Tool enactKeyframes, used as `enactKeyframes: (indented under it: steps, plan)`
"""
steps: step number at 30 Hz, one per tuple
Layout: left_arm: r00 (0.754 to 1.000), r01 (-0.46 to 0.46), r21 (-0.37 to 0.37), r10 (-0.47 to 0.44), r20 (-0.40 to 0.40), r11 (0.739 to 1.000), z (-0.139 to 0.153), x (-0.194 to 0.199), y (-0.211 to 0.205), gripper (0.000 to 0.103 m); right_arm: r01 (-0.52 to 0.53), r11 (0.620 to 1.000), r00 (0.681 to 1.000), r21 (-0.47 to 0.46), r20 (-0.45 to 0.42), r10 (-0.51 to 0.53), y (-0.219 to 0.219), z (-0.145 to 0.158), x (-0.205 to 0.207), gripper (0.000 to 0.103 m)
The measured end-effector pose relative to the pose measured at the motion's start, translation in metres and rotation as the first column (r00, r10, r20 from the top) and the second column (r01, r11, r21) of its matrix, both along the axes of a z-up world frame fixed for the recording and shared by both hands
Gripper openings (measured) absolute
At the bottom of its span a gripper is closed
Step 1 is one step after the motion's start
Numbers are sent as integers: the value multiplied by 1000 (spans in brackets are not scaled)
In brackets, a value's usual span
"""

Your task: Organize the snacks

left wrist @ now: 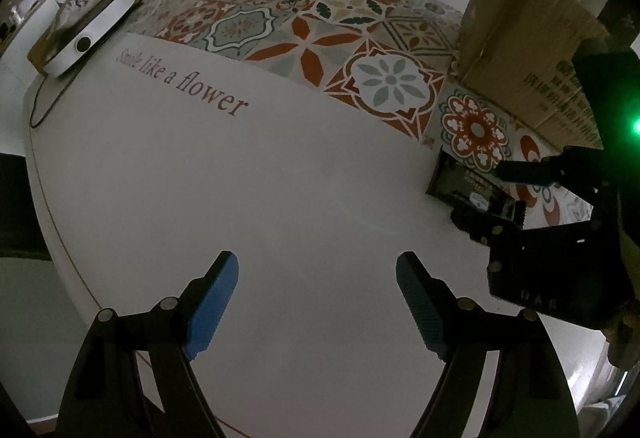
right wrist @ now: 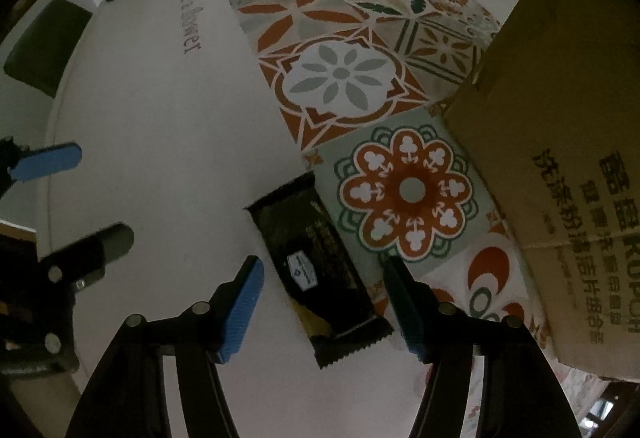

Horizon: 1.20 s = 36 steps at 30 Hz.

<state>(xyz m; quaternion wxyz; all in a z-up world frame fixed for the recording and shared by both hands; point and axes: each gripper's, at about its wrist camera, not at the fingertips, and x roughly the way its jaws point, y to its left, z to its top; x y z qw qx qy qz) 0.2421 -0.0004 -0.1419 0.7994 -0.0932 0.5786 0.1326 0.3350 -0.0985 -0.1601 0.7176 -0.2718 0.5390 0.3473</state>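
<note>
I see my right tool (right wrist: 322,312) pointing down at the table (right wrist: 160,110), and its two blue pads (right wrist: 242,308) stand apart on both sides of a dark rectangular snack bar in a black foil wrapper (right wrist: 320,270); the pads do not touch the wrapper, so this tool is open and grips nothing. The snack bar lies flat on the round white table, half on the plain white part and just beside the tablecloth with colourful flower tiles (right wrist: 406,190), near the table's right side. A big brown cardboard box with printed characters (right wrist: 560,166) stands on the right edge of the table, near the snack bar but apart from it. My left tool (left wrist: 318,306) is open too, with only bare white table between its blue pads. At the far left edge of the table rests a round white device with a black button (left wrist: 92,34), and a thin black cable (left wrist: 44,106) goes out from it.
</note>
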Motion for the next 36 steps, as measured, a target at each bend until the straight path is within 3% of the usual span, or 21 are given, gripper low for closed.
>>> enactKeyframes:
  steps: [5, 11, 19, 25, 36]
  plan:
    - [1000, 5, 8, -5, 7, 1000, 2, 3, -1, 81, 28, 999, 1000, 25, 8, -29, -4, 3, 3, 41]
    - [999, 26, 20, -27, 19, 999, 6, 8, -1, 81, 77, 996, 997, 46, 11, -78, -15, 6, -3, 38]
    - [992, 111, 56, -114, 55, 992, 16, 13, -10, 81, 235, 966, 971, 109, 11, -238, -42, 20, -19, 37]
    - [974, 189, 91, -198, 112, 978, 38, 17, -19, 81, 370, 912, 925, 178, 22, -379, -55, 38, -24, 37]
    - [906, 334, 125, -355, 229, 934, 89, 30, -39, 84, 571, 760, 786, 311, 60, -615, -95, 88, -44, 37]
